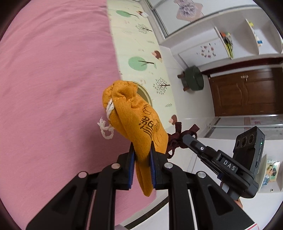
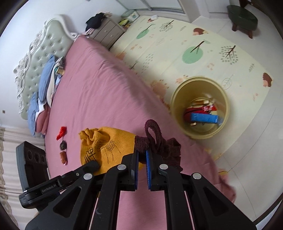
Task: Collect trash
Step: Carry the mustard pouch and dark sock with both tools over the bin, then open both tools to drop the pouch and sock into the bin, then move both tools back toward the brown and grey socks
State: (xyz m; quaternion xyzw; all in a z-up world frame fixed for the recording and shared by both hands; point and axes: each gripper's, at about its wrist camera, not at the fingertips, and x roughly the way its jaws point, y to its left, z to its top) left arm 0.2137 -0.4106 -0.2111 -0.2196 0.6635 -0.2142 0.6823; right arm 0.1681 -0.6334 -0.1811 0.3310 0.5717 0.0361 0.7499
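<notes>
My left gripper (image 1: 142,150) is shut on an orange cloth pouch (image 1: 134,113) with black print and a white cord, held above the pink bed. My right gripper (image 2: 141,155) is shut on the dark maroon drawstring (image 2: 159,143) at the pouch's neck; the pouch (image 2: 102,143) shows to its left. A yellow bin (image 2: 199,106) stands on the play mat beside the bed, with a blue box and red wrappers inside. Small red and brown scraps (image 2: 62,141) lie on the bed. The right gripper also shows in the left wrist view (image 1: 187,139).
The pink bed (image 2: 99,92) fills the left, with blue bedding (image 2: 44,81) at the headboard. A patterned play mat (image 2: 176,44) covers the floor. A green stool (image 2: 242,16) and a nightstand (image 2: 107,31) stand further off. A brown door (image 1: 247,92) is at the right.
</notes>
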